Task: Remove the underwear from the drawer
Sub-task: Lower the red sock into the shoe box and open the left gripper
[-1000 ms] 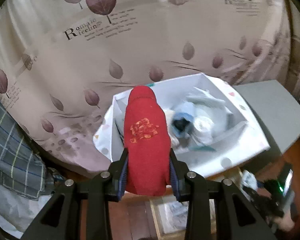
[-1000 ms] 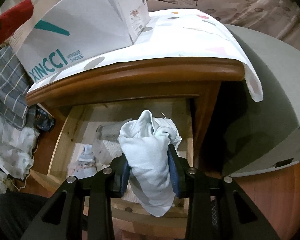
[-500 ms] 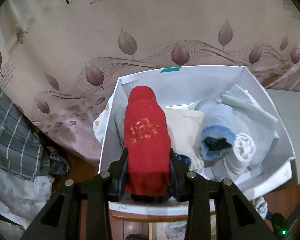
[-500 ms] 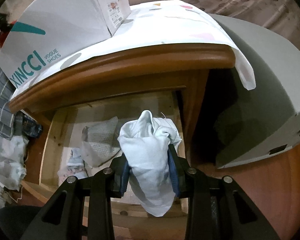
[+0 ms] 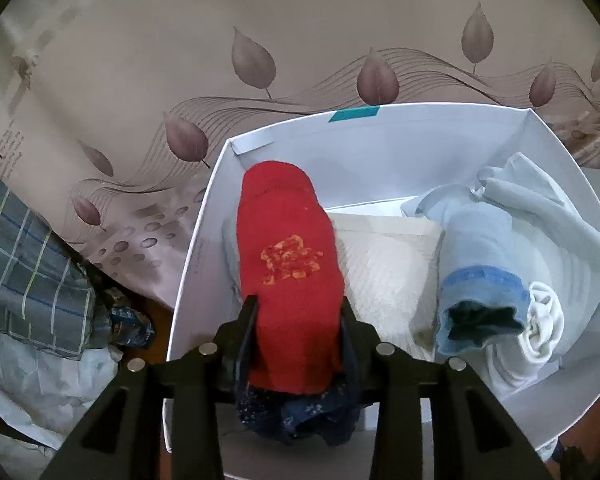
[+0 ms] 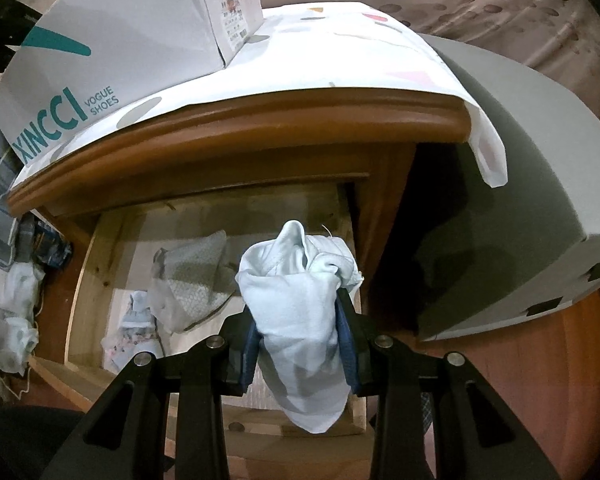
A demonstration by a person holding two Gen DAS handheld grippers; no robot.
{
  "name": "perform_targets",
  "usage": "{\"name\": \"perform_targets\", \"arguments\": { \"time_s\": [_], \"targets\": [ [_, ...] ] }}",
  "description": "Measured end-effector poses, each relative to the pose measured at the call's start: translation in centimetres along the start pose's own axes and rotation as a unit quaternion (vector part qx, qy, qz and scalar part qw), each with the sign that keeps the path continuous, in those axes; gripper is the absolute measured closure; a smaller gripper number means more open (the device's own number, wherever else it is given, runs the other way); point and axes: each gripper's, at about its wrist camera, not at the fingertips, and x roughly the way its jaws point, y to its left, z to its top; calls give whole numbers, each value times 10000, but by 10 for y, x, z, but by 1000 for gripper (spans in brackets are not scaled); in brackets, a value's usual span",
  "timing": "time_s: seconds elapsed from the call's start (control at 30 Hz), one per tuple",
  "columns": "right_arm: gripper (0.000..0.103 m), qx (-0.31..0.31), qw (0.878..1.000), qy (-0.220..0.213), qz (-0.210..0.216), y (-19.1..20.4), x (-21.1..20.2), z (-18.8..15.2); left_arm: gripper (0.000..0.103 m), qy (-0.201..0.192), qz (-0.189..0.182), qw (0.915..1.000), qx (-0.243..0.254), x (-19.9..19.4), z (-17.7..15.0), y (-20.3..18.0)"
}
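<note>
Rolled red underwear [image 5: 288,240] with an orange print sits between the fingers of my left gripper [image 5: 298,304]. Its jaws are opening, though the pads still touch the roll. The gripper hangs low over the left end of a white shoe box [image 5: 380,140], above a dark blue cloth [image 5: 300,416]. My right gripper [image 6: 300,312] is shut on pale blue underwear [image 6: 296,280], held above the open wooden drawer [image 6: 92,280]. A grey mesh garment [image 6: 192,276] and a small patterned one [image 6: 132,320] lie in the drawer.
The box also holds a light blue roll [image 5: 476,280], a cream folded piece [image 5: 384,272] and pale cloths [image 5: 540,208]. The shoe box [image 6: 112,40] stands on the cloth-covered nightstand top [image 6: 260,128]. A grey block [image 6: 520,160] is at the right, and plaid fabric [image 5: 24,264] at the left.
My left gripper has come down and forward with the red roll, from outside the box to low over its left end. The right gripper has stayed over the drawer.
</note>
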Motion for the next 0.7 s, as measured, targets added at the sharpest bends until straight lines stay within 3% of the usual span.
{"name": "perform_targets", "arguments": {
  "time_s": [0.2, 0.57, 0.7],
  "targets": [
    [71, -10, 10000, 6, -9, 1, 0, 0, 58, -160, 96, 9998, -14, -8, -3, 1],
    [71, -74, 10000, 22, -6, 2, 1, -2, 50, -431, -233, 9988, -21, -35, -11, 3],
    [71, -108, 9999, 1, -27, 2, 1, -2, 39, -637, -301, 9975, -108, -52, -17, 6]
  ]
}}
